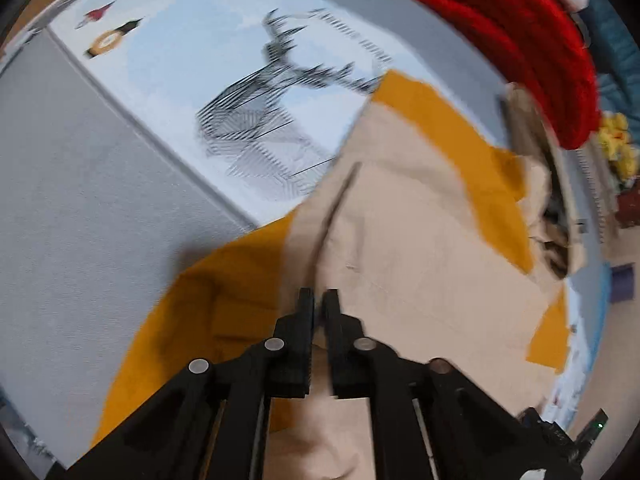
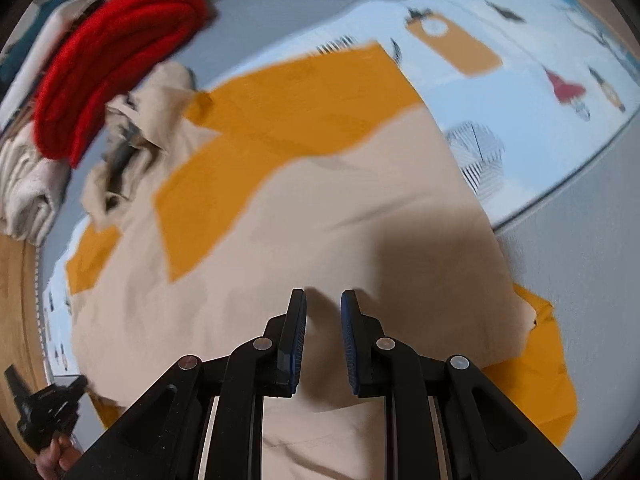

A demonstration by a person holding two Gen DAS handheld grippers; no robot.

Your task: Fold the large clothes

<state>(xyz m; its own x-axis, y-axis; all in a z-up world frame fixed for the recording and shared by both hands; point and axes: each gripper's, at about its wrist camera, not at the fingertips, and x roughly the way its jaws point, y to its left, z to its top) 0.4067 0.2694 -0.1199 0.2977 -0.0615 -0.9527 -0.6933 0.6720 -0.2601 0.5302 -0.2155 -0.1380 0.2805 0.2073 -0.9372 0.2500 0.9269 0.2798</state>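
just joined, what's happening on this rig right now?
A person is folding a beige-and-mustard garment spread on a printed sheet. Both grippers point down over the beige fabric. The left hand-held gripper has its jaws nearly together right at a raised crease of the cloth; whether it pinches it is unclear. The right hand-held gripper shows a gap with nothing between. A red knit sits on a pile behind.

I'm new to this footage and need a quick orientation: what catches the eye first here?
A large beige and mustard garment lies spread over a pale blue printed sheet, filling the middle of both views. A bright red knitted bundle sits at the far edge beside crumpled pale clothes. Both black grippers point down at the beige cloth: the left gripper nearly shut, the right gripper slightly apart.
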